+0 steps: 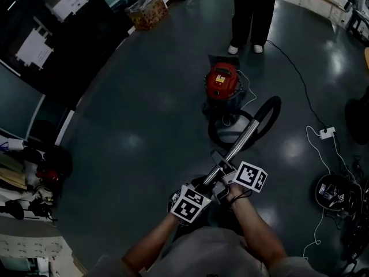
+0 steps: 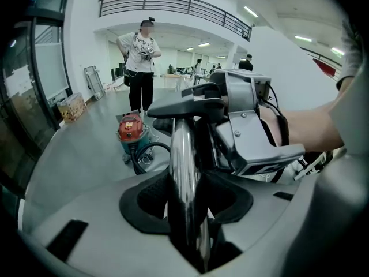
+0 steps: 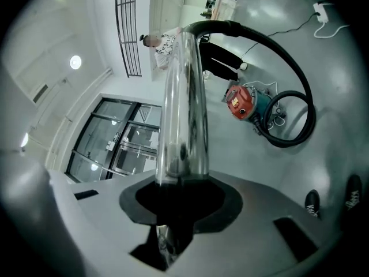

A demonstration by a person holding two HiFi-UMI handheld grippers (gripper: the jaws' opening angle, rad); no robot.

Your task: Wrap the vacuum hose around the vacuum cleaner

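Stretching both forearms (image 1: 256,227) forward from the bottom edge of the head view, holding the two marker cubes (image 1: 190,205) side by side over the dark polished floor (image 1: 144,137). Pinching the vacuum's chrome wand (image 1: 241,144) near its lower end with the left hand-held gripper (image 1: 203,190), pressing the black pads against the metal on either side, as seen plainly in the left gripper view. Clamping the same wand just ahead with the right hand-held gripper (image 1: 229,171), likewise squeezing the tube between its pads in the right gripper view. Holding the wand slanted up and away toward the vacuum cleaner (image 1: 222,82), a red-topped canister on a blue-green base standing on the floor well ahead. Trailing the black vacuum hose (image 1: 272,111) from the wand's far end, curving it in one loose loop on the floor just beside the canister's near side, not yet wound round the body. Sharing the hall with a person (image 1: 251,16) in dark trousers and white shoes, standing just beyond the canister. Leaving a white power strip (image 1: 327,133) lying on the floor to the right, well apart from the hose, and a clear box (image 1: 147,10) with brownish contents sitting far off at upper left, beside the dark glass wall.
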